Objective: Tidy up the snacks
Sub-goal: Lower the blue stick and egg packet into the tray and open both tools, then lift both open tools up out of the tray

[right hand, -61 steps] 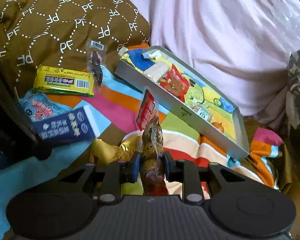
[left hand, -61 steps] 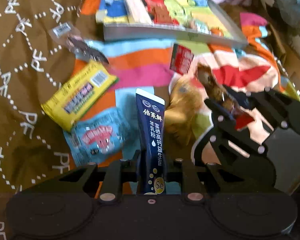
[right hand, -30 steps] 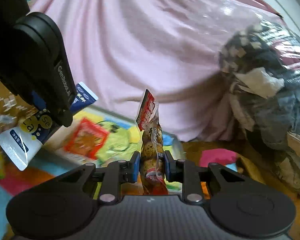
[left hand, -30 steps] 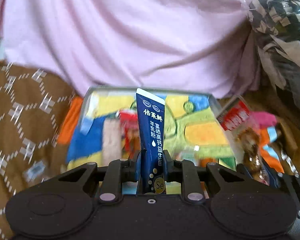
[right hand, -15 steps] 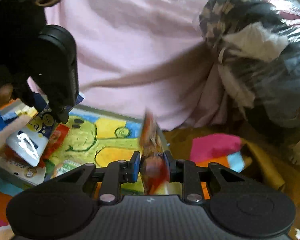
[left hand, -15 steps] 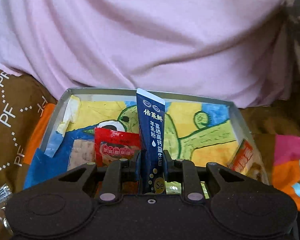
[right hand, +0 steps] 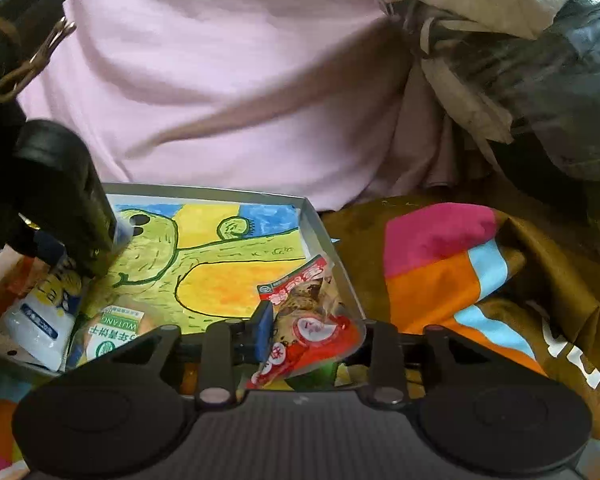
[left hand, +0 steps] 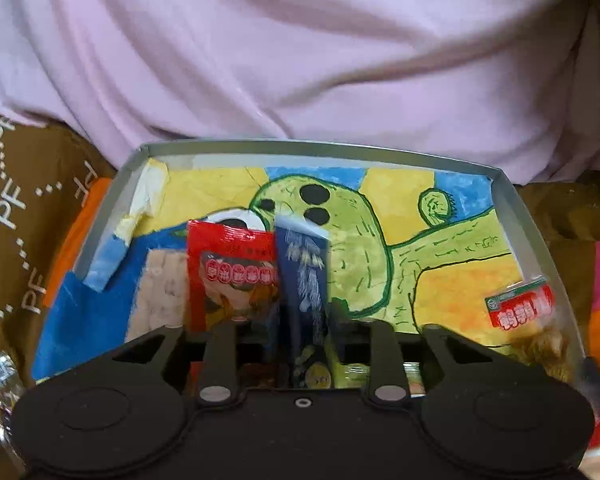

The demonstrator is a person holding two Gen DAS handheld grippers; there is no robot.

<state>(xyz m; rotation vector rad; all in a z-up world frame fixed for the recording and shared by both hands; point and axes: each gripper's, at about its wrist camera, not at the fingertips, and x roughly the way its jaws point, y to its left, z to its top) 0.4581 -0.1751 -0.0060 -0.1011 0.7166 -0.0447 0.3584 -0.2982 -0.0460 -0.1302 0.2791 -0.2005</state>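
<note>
A grey tray [left hand: 320, 146] lined with a green, yellow and blue painting lies on the bed. My left gripper [left hand: 304, 320] hangs over its near left part. Its jaws are opening, and the dark blue sachet [left hand: 306, 276] stands blurred and loose between them. My right gripper [right hand: 310, 336] is at the tray's [right hand: 204, 190] right end with its jaws opening. The clear, red-labelled snack pack [right hand: 308, 320] leans tilted to the right between them, clear of the blue left pad. That pack [left hand: 520, 308] also shows in the left wrist view.
A red pack [left hand: 228, 276] and a beige cracker pack [left hand: 160, 292] lie in the tray's left part, and a green-labelled pack [right hand: 116, 332] lies near its front. Pink bedding [left hand: 300, 60] rises behind. Brown patterned cloth [left hand: 16, 208] and a striped blanket [right hand: 440, 272] flank the tray.
Both grippers came forward over the tray. Their jaws, shut a moment ago, have parted. The blue sachet has blurred and slipped. The red-labelled pack has tipped to the right.
</note>
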